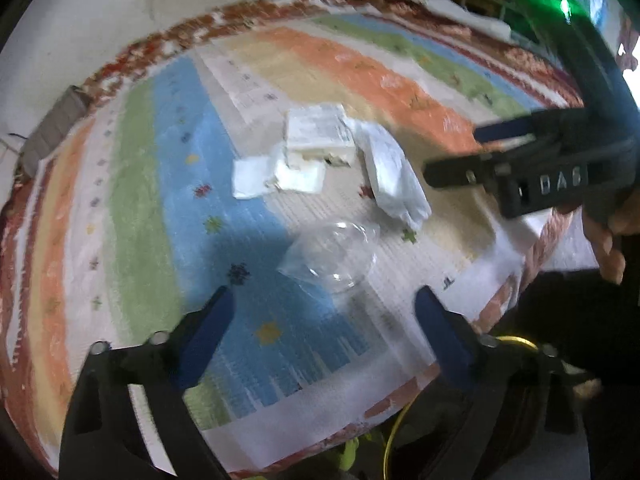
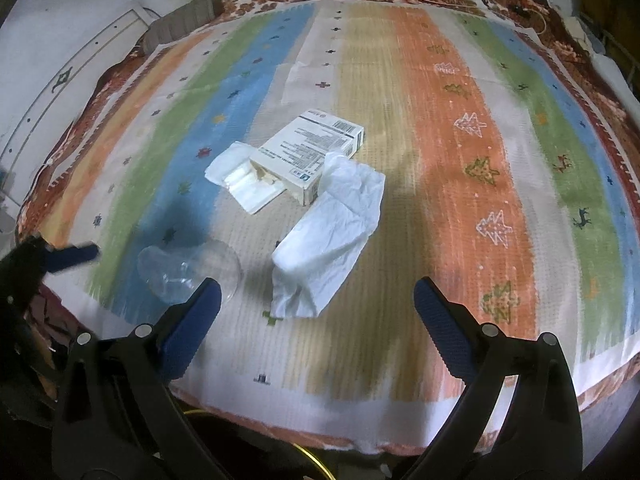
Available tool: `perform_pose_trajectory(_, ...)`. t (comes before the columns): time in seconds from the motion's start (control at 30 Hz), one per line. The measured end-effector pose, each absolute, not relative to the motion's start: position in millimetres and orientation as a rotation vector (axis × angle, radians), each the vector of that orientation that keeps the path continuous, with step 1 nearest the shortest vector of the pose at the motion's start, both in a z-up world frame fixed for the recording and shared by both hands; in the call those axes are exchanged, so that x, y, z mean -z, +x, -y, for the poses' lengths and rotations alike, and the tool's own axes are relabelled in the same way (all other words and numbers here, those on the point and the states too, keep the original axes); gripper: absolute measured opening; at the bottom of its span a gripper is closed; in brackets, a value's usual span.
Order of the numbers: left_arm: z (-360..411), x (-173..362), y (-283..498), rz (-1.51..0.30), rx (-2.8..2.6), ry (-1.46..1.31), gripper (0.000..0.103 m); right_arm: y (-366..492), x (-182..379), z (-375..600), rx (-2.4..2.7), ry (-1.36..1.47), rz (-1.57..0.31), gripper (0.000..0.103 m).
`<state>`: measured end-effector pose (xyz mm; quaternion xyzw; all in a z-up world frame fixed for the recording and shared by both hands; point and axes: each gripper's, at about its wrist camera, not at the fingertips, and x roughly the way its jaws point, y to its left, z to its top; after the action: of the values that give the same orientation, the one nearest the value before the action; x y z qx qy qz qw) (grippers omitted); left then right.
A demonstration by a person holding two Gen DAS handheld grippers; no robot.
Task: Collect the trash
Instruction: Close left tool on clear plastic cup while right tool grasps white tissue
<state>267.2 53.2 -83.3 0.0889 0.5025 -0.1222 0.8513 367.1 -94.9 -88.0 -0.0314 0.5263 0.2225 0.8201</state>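
While both held low, left tongs (image 1: 324, 300) and right tongs (image 2: 316, 292) gape above rug (image 2: 440, 120).

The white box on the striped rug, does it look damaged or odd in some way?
Yes. The white box lies flat with its near-left end torn open, white wrapping sticking out. A crumpled tissue overlaps its near end.

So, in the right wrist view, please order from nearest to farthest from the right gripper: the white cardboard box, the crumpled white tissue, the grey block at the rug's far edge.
From the right gripper:
1. Crumpled white tissue, just ahead, centre.
2. White cardboard box, behind the tissue, mid-rug.
3. Grey block, far left edge.
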Motion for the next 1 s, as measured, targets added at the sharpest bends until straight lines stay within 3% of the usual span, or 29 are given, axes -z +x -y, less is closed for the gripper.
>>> perform_pose_trajectory(0.37,-39.0,96.5,288.9,-1.039,0.339,0.254,0.083,398.7,111.2,81.2,-0.459,-0.046,-1.171,0.081)
perform_pose_trajectory(0.43,-38.1,98.7,292.7,-1.052,0.361,0.25,0.072,403.2,117.3,76.8,-0.448,-0.059,-1.18,0.08)
perform_pose_trajectory(0.63,-40.6,104.8,300.0,-1.054,0.361,0.248,0.058,413.0,136.9,73.5,-0.426,-0.054,-1.23,0.07)
perform_pose_trajectory(0.73,-42.2,105.1,301.8,-1.045,0.345,0.234,0.058,414.6,142.9,72.1,-0.404,-0.079,-1.225,0.061)
perform_pose_trajectory(0.9,-37.6,105.7,303.4,-1.039,0.326,0.255,0.064,416.3,148.9,69.7,-0.406,-0.069,-1.241,0.06)
perform_pose_trajectory(1.0,-33.3,107.2,304.6,-1.038,0.333,0.263,0.064,415.7,151.2,68.2,-0.409,-0.078,-1.25,0.052)
